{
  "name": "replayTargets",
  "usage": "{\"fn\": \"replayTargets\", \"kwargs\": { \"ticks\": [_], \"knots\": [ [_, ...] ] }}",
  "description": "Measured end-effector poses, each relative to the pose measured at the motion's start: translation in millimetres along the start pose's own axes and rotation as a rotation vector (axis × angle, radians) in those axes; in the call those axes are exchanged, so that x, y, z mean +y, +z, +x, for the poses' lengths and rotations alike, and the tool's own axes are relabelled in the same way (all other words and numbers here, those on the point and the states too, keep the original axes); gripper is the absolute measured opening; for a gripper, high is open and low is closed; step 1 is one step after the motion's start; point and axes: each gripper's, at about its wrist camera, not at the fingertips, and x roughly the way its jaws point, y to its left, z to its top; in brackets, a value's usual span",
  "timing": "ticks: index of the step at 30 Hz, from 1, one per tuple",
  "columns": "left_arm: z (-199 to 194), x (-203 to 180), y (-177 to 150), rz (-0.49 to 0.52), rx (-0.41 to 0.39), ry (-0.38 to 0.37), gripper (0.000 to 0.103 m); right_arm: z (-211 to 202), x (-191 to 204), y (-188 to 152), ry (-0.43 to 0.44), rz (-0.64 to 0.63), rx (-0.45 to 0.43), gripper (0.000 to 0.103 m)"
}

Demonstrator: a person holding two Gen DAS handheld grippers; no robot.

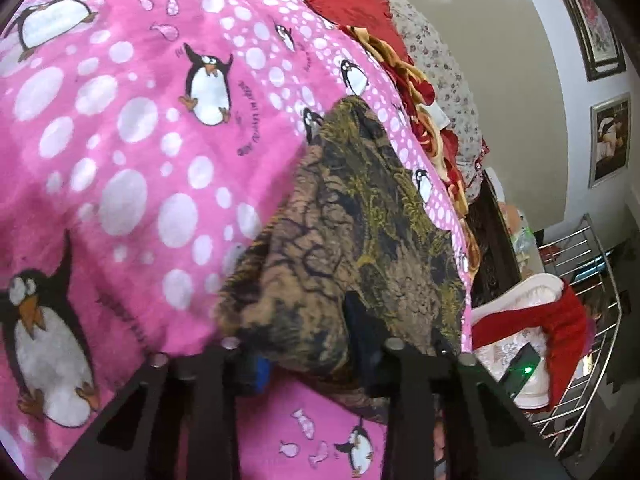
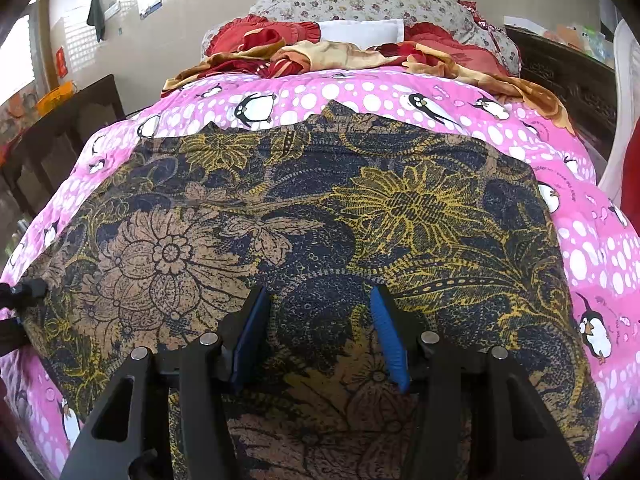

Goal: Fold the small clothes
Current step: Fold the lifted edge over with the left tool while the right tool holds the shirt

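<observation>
A dark floral garment [image 2: 320, 216], navy with gold and tan flower print, was spread flat on a pink penguin-print blanket [image 2: 592, 248] covering the bed. All places below are given relative to the garment.

Right gripper [image 2: 320, 332]: held over the garment's near edge, jaws parted, blue pads [image 2: 386, 332] apart with cloth visible between them and nothing clamped.

Left gripper [image 1: 308, 356]: seen in the left wrist view with a bunched fold of the garment [image 1: 344, 216] draped between and over the fingers. One blue pad [image 1: 262, 372] was partly visible and the other was hidden by cloth, so it could not be told whether the jaws were clenched or released. In the right wrist view a black part at the garment's left edge [image 2: 24, 292] was seen touching the cloth; too little of it was visible to identify.

Beyond the garment's far edge, a red and gold crumpled cloth [image 2: 288, 56] was lying on the blanket, with a floral pillow [image 2: 360, 0] behind it. To the right of the garment, off the bed, a metal rack [image 1: 592, 312] and a red and white item [image 1: 560, 320] were seen.
</observation>
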Motion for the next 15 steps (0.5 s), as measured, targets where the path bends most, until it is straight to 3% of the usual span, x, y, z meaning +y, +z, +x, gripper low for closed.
{"fn": "replayTargets", "kwargs": {
  "ticks": [10,15],
  "knots": [
    [-0.7,-14.5,-9.8,0.114,-0.061,0.076,0.031,0.6,1.6,1.2,0.001,-0.002,0.01,0.05],
    [-2.8,-15.6,-12.8,0.148,-0.085,0.078,0.034,-8.1,10.8,30.7,-0.031,-0.021,0.128,0.05]
  ]
}}
